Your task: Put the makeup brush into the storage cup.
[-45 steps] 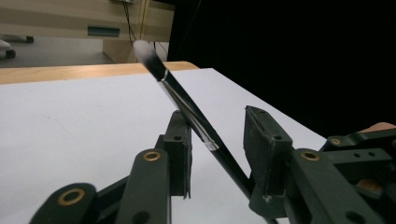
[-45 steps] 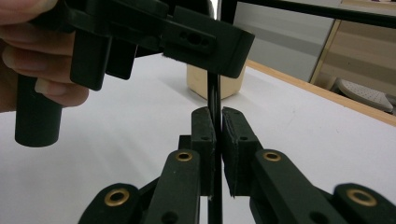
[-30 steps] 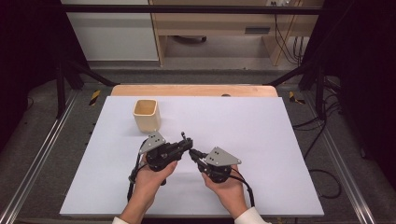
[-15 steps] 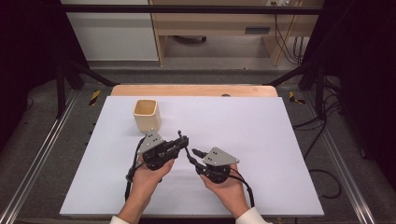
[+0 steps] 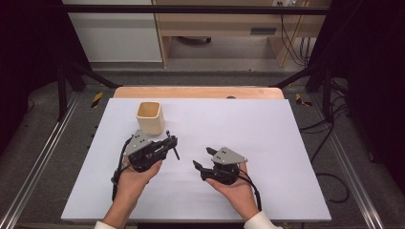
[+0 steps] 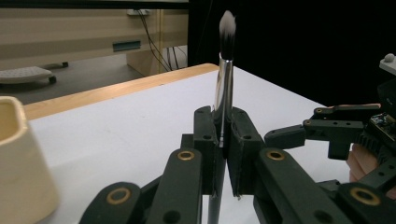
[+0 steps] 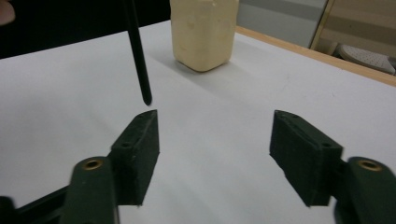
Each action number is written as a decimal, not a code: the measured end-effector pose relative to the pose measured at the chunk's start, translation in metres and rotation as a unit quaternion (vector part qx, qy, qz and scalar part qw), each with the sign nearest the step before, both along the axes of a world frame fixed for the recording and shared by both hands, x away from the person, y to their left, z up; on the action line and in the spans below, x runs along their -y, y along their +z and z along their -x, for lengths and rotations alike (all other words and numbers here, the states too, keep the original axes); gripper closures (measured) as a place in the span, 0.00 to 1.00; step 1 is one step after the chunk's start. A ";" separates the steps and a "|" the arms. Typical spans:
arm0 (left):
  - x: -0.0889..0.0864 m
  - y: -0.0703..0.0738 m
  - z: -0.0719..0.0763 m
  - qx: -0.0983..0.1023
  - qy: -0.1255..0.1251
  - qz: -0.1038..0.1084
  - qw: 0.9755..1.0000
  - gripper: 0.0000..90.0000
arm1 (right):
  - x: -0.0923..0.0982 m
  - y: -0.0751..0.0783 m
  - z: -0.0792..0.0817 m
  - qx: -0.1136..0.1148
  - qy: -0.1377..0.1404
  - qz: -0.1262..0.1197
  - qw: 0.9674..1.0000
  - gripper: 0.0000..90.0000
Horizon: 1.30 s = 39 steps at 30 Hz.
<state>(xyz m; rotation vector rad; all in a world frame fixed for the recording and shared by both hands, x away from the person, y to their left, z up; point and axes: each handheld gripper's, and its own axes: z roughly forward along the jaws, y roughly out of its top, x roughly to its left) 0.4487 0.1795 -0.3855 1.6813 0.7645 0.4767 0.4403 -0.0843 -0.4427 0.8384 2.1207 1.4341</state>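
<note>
My left gripper is shut on a make-up brush, which it holds just above the white table top. In the left gripper view the brush stands upright between the jaws, silver ferrule and white-tipped bristles up, thin black handle down. A cream cup stands just behind and left of that gripper. My right gripper is open and holds nothing, a short way right of the brush. In the right gripper view its jaws stand wide apart, with the brush handle's tip hanging before the left jaw and the cup beyond.
The white sheet covers most of the table, and a wooden edge shows at the back. Metal rails run along both sides. Dark cables lie off the right edge. The right half of the sheet is bare.
The two grippers were tip to tip a second ago. My left gripper has drawn away to the left, toward the cup, with the brush. The right gripper has stayed almost in place.
</note>
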 end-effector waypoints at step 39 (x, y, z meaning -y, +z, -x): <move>-0.039 0.071 -0.042 0.048 0.077 -0.018 0.996 0.93 | 0.086 -0.016 0.002 -0.026 -0.062 -0.002 0.998 0.07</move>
